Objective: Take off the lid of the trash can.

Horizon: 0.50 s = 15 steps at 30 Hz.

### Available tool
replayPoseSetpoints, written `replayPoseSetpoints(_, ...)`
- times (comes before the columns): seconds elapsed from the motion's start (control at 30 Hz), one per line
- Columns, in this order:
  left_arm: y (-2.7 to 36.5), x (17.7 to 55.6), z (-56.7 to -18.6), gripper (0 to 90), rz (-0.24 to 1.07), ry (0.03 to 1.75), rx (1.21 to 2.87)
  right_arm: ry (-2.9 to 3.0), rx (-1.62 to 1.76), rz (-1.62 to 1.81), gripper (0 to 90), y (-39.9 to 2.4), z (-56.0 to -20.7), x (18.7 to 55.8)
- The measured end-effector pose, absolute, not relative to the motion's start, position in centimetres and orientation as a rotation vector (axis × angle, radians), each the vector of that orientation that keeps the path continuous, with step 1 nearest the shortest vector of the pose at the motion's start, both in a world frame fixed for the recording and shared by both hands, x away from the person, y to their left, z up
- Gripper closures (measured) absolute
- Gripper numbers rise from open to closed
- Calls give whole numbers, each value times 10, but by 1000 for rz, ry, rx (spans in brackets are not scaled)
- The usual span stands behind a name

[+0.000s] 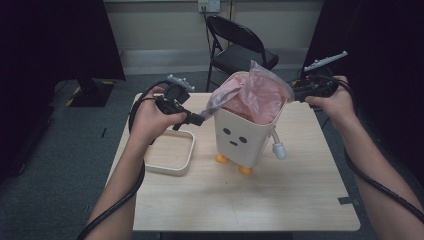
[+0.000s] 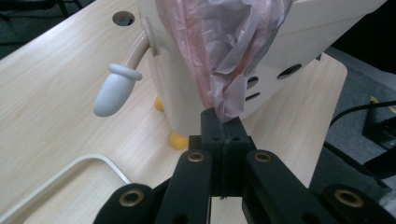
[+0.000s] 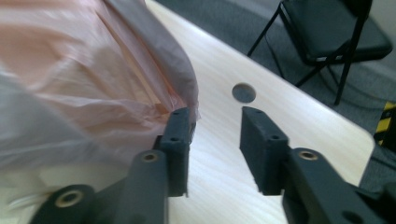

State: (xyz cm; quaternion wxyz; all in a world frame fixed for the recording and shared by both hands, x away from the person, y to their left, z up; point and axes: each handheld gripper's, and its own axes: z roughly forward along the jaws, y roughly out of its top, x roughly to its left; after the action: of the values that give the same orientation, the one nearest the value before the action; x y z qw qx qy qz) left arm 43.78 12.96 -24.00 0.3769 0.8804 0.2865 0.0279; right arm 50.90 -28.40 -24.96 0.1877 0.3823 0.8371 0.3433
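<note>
1. Jaws of the left gripper (image 2: 223, 128) are clamped tight on a corner of the pink bag (image 1: 255, 95).
2. Jaws of the right gripper (image 3: 215, 128) stand apart, bag edge touching one, nothing pinched.
3. Bag sits in the face-painted bin (image 1: 240, 142).
4. Bin stands mid-desk (image 1: 300, 200), beside a shallow tray (image 1: 170, 170).

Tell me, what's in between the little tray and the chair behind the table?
In the high view, the left gripper sits between the tray and the chair, pinching an edge of the pink bag in the bin.
</note>
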Motion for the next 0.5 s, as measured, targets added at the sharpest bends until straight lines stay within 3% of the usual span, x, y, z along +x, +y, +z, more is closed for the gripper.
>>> replayPoseSetpoints(0.13,138,439,-237,891,87,758,2192,2284,1078,1051,542,-298,-230,498)
replayPoseSetpoints(0.4,131,434,-229,900,94,765,2243,2327,933,1237,376,-291,-191,466)
replayPoseSetpoints(0.5,123,430,-228,900,81,746,2248,2358,845,1196,377,-276,-184,456)
